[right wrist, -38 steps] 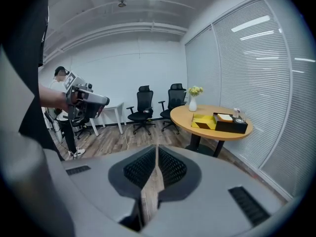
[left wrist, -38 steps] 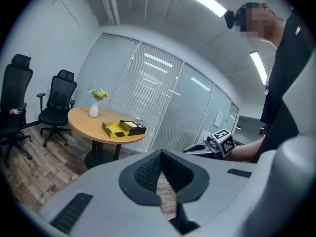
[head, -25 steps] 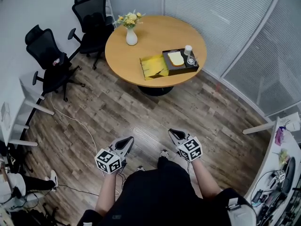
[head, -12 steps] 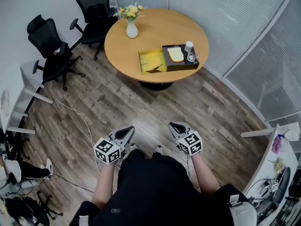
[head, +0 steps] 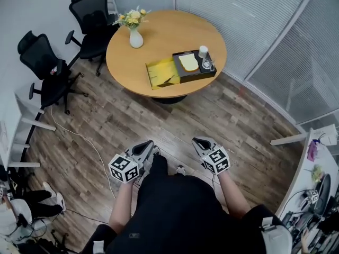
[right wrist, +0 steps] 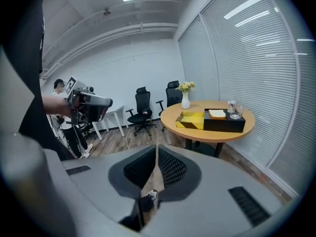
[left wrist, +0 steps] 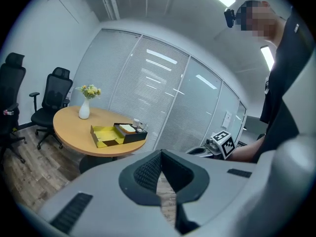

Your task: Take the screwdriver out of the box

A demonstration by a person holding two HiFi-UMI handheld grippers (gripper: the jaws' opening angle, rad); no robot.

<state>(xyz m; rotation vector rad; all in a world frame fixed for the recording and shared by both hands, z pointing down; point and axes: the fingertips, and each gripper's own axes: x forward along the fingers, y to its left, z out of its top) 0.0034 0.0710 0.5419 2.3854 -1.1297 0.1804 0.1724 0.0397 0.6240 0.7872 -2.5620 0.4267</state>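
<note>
Fingers of the left gripper are pressed together at the tips with nothing between them. The left gripper view shows only floor past the closed pair. The right gripper also has its jaws drawn tight, with no object in them. Both are held low in front of the person, who is dressed in black. They are well apart from the table, and each carries a cube of black-and-white square markers.

At the far left, two black office chairs stand on the wood floor. A white cable trails across the boards near them. The round wooden table is in the far middle of the room. On its left side is a white vase with yellow flowers.

Toward the near edge of the table lies the open yellow box, touching a black box on its right. A thin dark shape lies inside the yellow box. It is too small to confirm as the screwdriver. A pale flat item lies in the black box, and a small white cup and a glass stand at its right end.

White slatted blinds run along the far and right walls. No print on the boxes is legible.
</note>
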